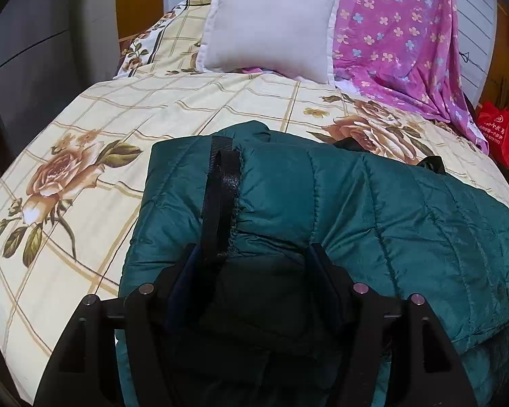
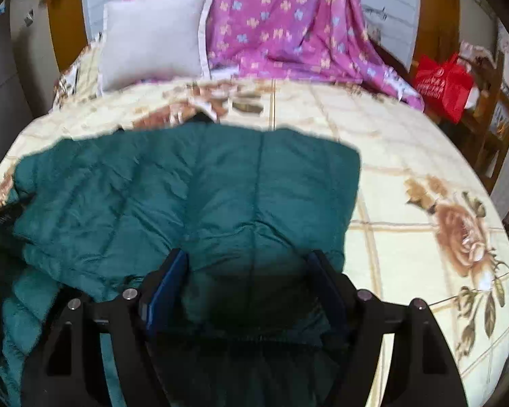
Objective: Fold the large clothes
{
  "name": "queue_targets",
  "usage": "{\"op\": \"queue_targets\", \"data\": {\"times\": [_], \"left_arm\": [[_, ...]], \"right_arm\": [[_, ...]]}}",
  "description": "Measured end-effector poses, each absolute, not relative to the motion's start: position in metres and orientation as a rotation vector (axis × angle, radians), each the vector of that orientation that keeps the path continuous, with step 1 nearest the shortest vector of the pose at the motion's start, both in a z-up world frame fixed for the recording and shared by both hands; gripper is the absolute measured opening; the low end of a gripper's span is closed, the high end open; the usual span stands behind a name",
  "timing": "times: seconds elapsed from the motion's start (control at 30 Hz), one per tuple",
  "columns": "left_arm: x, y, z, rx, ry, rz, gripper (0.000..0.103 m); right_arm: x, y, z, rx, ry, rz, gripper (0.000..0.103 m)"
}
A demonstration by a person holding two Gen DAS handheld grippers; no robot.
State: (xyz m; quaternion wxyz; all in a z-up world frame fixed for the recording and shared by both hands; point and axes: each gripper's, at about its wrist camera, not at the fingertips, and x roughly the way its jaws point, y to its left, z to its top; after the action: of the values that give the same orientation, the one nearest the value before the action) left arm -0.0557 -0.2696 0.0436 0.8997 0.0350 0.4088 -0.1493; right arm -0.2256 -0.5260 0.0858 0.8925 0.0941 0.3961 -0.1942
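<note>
A teal quilted puffer jacket (image 1: 373, 203) lies folded over itself on the bed, its black zipper strip (image 1: 220, 186) running along the left fold. It also shows in the right wrist view (image 2: 203, 183). My left gripper (image 1: 251, 254) is open, its fingers spread wide with jacket fabric bulging between them at the near edge. My right gripper (image 2: 249, 257) is open too, its fingers either side of a fold of the jacket's near right part. I cannot tell whether the pads press the fabric.
The bed has a cream checked sheet with rose prints (image 1: 85, 156). A white pillow (image 1: 268, 23) and a pink flowered blanket (image 1: 397, 34) lie at the headboard. A red bag (image 2: 441, 84) sits on a wooden chair to the right. A grey cabinet (image 1: 27, 51) stands left.
</note>
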Motion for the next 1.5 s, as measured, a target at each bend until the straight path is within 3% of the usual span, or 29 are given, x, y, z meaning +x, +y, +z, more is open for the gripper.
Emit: {"op": "queue_targets", "data": {"times": [0.2,0.57,1.5], "left_arm": [[-0.055,-0.268,0.046,0.076,0.846,-0.31,0.047],[-0.093,-0.235,0.078,0.052,0.797,-0.312,0.047],[-0.192,-0.208,0.08,0.127,0.804,-0.366,0.047]], "right_arm": [[-0.206,-0.531,0.063,0.18,0.908,-0.421,0.081],[-0.255,-0.516,0.096,0.26,0.826,-0.398,0.085],[-0.325,-0.477,0.103,0.39,0.897,-0.338,0.085]]}}
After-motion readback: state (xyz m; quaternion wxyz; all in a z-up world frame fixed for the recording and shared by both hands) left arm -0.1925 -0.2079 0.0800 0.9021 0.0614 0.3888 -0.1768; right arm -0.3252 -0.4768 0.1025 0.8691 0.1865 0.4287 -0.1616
